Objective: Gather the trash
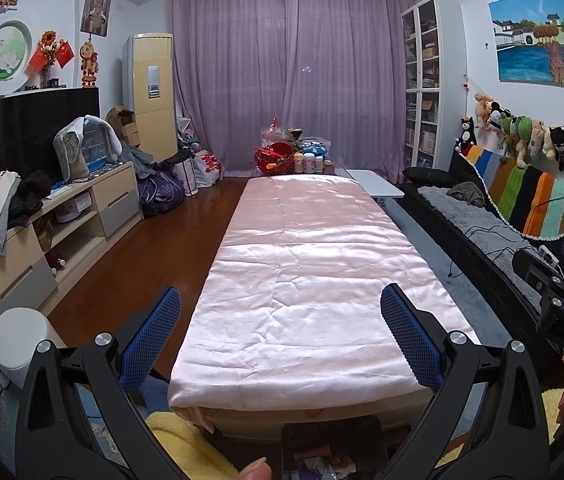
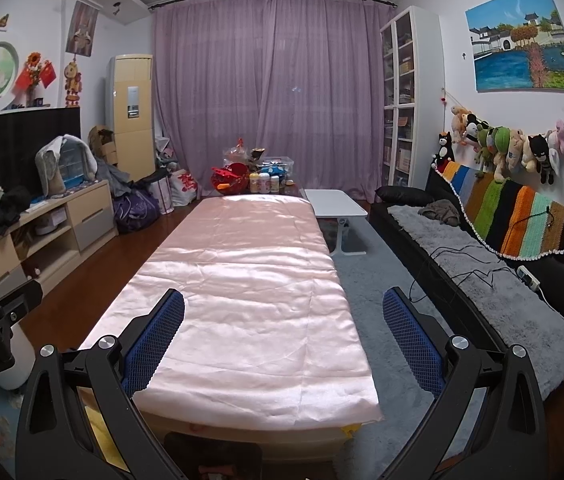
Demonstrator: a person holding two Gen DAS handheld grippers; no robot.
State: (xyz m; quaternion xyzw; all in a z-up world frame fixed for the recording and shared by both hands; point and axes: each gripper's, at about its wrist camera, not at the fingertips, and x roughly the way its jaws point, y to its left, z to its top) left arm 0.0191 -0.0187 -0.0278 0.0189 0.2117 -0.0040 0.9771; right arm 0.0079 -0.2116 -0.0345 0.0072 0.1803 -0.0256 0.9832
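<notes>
My left gripper (image 1: 280,322) is open and empty, held above the near end of a long table under a pink satin cloth (image 1: 306,264). My right gripper (image 2: 283,322) is open and empty too, over the same cloth (image 2: 241,288). The right gripper's body shows at the right edge of the left wrist view (image 1: 562,304). A white bin (image 1: 17,344) stands on the floor at the lower left; it is partly hidden behind the left gripper body in the right wrist view (image 2: 13,368). Crumpled scraps (image 1: 322,464) lie low under the table's near edge. No trash shows on the cloth.
Bottles and a red basket (image 1: 294,156) crowd the table's far end. A TV cabinet with clothes (image 1: 41,216) runs along the left wall. A sofa with a grey throw (image 2: 494,280) runs along the right, with a small white side table (image 2: 336,202) and a grey rug between.
</notes>
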